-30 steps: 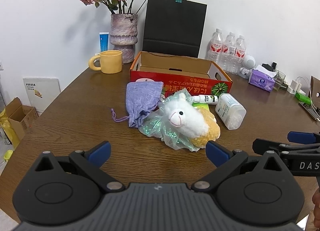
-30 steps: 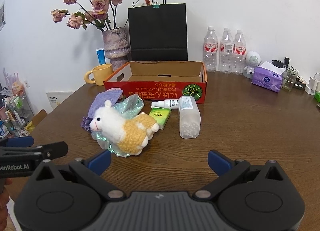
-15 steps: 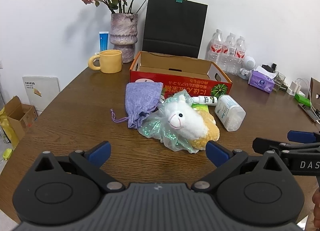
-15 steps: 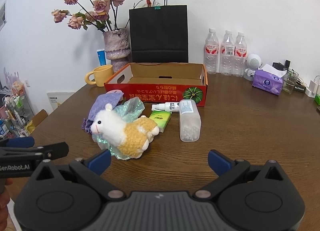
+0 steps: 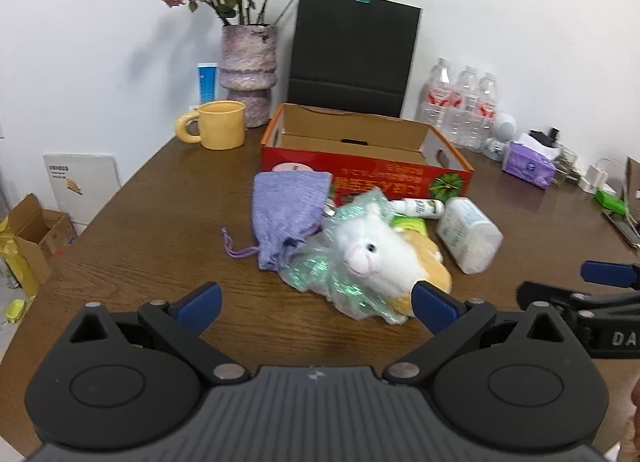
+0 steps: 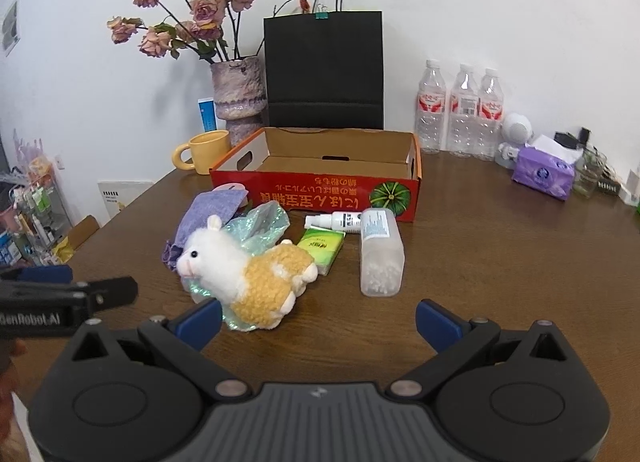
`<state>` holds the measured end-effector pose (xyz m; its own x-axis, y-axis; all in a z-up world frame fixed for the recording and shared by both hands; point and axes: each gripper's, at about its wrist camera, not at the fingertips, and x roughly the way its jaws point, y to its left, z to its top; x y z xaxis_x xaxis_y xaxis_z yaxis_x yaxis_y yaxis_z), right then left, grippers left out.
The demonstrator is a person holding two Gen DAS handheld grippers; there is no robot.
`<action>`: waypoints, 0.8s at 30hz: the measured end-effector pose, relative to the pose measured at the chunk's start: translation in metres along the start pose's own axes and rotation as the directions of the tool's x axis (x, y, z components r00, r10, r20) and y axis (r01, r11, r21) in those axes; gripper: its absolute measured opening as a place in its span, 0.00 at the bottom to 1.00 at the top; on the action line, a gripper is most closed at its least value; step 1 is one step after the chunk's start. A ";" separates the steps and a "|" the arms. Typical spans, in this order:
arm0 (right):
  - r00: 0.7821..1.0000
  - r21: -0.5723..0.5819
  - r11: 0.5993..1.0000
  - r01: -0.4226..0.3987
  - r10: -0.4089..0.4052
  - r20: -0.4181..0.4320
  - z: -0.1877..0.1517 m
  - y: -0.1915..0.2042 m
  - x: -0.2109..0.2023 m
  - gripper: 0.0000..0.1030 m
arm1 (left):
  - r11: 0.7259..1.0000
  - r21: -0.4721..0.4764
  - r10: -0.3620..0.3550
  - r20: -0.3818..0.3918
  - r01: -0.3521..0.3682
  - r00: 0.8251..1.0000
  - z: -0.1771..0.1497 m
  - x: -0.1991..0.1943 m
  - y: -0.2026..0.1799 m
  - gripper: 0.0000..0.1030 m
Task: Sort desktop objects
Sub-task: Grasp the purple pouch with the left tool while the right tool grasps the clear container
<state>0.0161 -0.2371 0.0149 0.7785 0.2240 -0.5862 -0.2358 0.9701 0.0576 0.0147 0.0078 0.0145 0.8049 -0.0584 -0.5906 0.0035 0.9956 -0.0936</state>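
Both grippers hover low over the worktop's (image 6: pixel 500 262) near edge, empty. Left gripper (image 5: pixel 316 300): fingers spread wide, released. Right gripper (image 6: pixel 318 320): fingers likewise spread. Mid-worktop, just beyond them, a plush alpaca (image 6: pixel 244 270) lies on a crinkled bag (image 5: pixel 340 282), touching a purple pouch (image 5: pixel 286 213). Beside it lie a green packet (image 6: pixel 320 244), a spray bottle (image 6: pixel 334 219) and a clear jar (image 6: pixel 380 254). Behind these stands an open red box (image 6: pixel 320 189).
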 end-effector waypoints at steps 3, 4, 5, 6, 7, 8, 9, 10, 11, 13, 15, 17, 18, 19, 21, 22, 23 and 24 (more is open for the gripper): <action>1.000 -0.027 1.000 -0.001 0.001 0.000 0.005 -0.003 0.009 1.00 | 1.000 -0.012 0.019 -0.002 -0.019 1.000 0.007 0.009 0.005 1.00; 1.000 -0.037 0.999 -0.001 0.001 0.001 0.007 -0.004 0.012 1.00 | 1.000 -0.016 0.020 0.000 -0.020 1.000 0.009 0.012 0.008 1.00; 1.000 -0.045 0.999 0.000 0.000 0.002 0.009 -0.005 0.015 1.00 | 1.000 -0.021 0.021 0.002 -0.021 1.000 0.012 0.014 0.010 1.00; 1.000 -0.053 0.999 0.000 0.000 0.004 0.011 -0.006 0.019 1.00 | 0.999 -0.025 0.023 0.004 -0.023 1.000 0.015 0.017 0.012 1.00; 1.000 -0.061 0.998 0.001 0.000 0.006 0.014 -0.007 0.023 1.00 | 0.999 -0.029 0.030 0.006 -0.030 1.000 0.018 0.020 0.014 1.00; 1.000 -0.070 0.998 0.003 -0.003 0.008 0.017 -0.008 0.027 1.00 | 0.999 -0.033 0.039 0.008 -0.038 0.999 0.021 0.023 0.016 1.00; 1.000 -0.078 0.997 0.007 -0.006 0.009 0.019 -0.009 0.032 1.00 | 0.998 -0.037 0.051 0.007 -0.051 0.999 0.024 0.027 0.018 1.00; 1.000 -0.086 0.996 0.012 -0.011 0.011 0.021 -0.010 0.037 1.00 | 0.997 -0.042 0.063 0.007 -0.062 0.998 0.027 0.031 0.020 1.00; 1.000 -0.092 0.996 0.017 -0.016 0.011 0.022 -0.011 0.042 1.00 | 0.996 -0.048 0.071 0.008 -0.070 0.997 0.030 0.035 0.023 1.00; 1.000 -0.096 0.995 0.025 -0.025 0.007 0.024 -0.015 0.051 1.00 | 0.995 -0.060 0.081 0.003 -0.081 0.997 0.034 0.043 0.027 1.00; 1.000 -0.090 0.996 0.027 -0.028 -0.003 0.024 -0.019 0.060 1.00 | 0.993 -0.070 0.091 -0.006 -0.091 0.996 0.039 0.051 0.030 1.00; 0.999 -0.079 0.996 0.027 -0.029 -0.017 0.026 -0.024 0.069 1.00 | 0.993 -0.073 0.095 -0.017 -0.096 0.995 0.042 0.060 0.031 1.00; 0.999 -0.074 0.997 0.028 -0.030 -0.023 0.026 -0.026 0.074 1.00 | 0.993 -0.071 0.096 -0.020 -0.097 0.995 0.044 0.064 0.032 1.00; 0.999 -0.069 0.997 0.031 -0.033 -0.028 0.027 -0.028 0.078 1.00 | 0.993 -0.068 0.097 -0.024 -0.099 0.995 0.045 0.068 0.032 1.00; 0.999 -0.062 0.997 0.035 -0.037 -0.035 0.029 -0.032 0.087 1.00 | 0.993 -0.062 0.101 -0.032 -0.103 0.994 0.049 0.077 0.031 1.00; 0.998 -0.060 0.997 0.037 -0.039 -0.038 0.030 -0.034 0.091 1.00 | 0.993 -0.059 0.103 -0.035 -0.105 0.994 0.051 0.081 0.031 1.00; 0.998 -0.059 0.997 0.039 -0.042 -0.041 0.032 -0.035 0.095 1.00 | 0.993 -0.058 0.105 -0.039 -0.107 0.994 0.052 0.086 0.032 1.00; 0.998 -0.057 0.998 0.041 -0.044 -0.045 0.032 -0.037 0.100 1.00 | 0.992 -0.056 0.107 -0.044 -0.109 0.993 0.053 0.090 0.032 1.00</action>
<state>0.1214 -0.2473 -0.0195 0.7610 0.1771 -0.6241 -0.2367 0.9715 -0.0130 0.1185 0.0383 0.0008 0.7740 0.0449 -0.6316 -0.1173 0.9904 -0.0733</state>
